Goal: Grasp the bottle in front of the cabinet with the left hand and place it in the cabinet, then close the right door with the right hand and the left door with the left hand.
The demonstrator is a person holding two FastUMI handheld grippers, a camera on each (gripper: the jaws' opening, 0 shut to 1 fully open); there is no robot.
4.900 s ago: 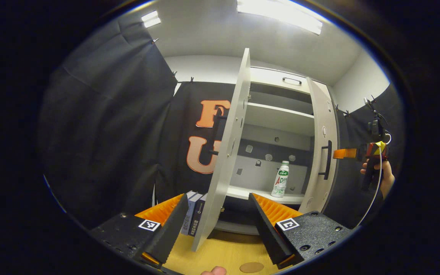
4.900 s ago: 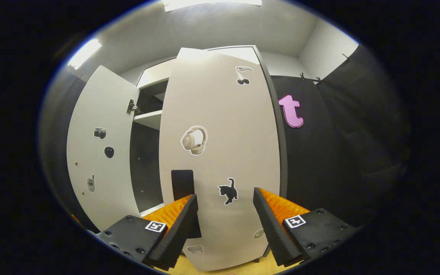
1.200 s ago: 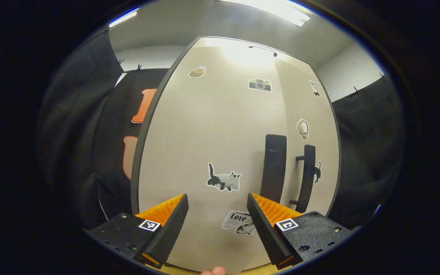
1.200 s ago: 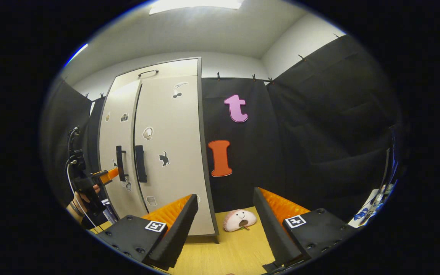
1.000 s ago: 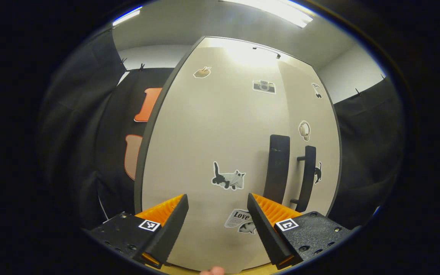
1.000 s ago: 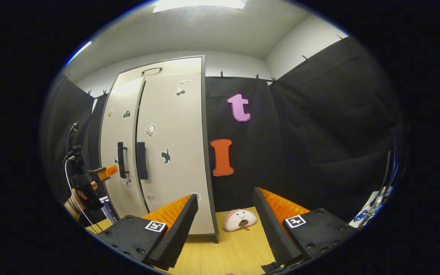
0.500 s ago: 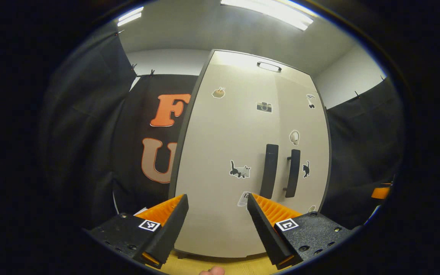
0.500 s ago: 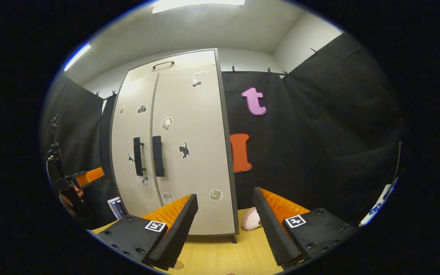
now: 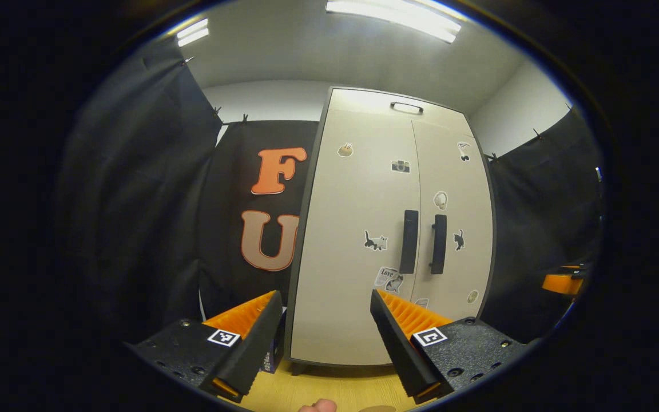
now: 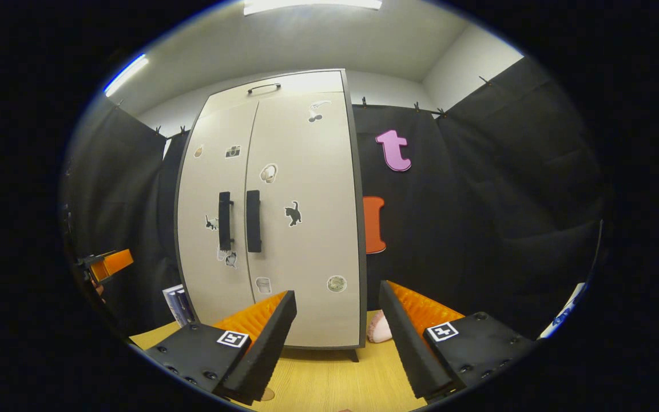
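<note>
The pale grey cabinet point(image 9: 358, 240) stands with both doors shut, its two black handles point(image 9: 409, 240) side by side in the middle. In the right gripper view the same cabinet point(image 10: 306, 240) and its handles point(image 10: 252, 220) rise ahead. The bottle is hidden behind the doors. My left gripper point(image 9: 324, 320) is open and holds nothing, a short way back from the left door. My right gripper point(image 10: 338, 323) is open too, back from the right door. Each gripper appears at the far edge of the other's view: the right gripper point(image 9: 561, 282) and the left gripper point(image 10: 106, 264).
Dark books point(image 10: 178, 304) lean by the cabinet's left side. A pink plush toy point(image 10: 379, 328) lies on the wooden table point(image 10: 329, 377) at the cabinet's right foot. Black cloth walls close in on both sides.
The bottle went out of sight as both doors swung shut. In the last second both grippers have drawn back from the cabinet, which now looks smaller and farther.
</note>
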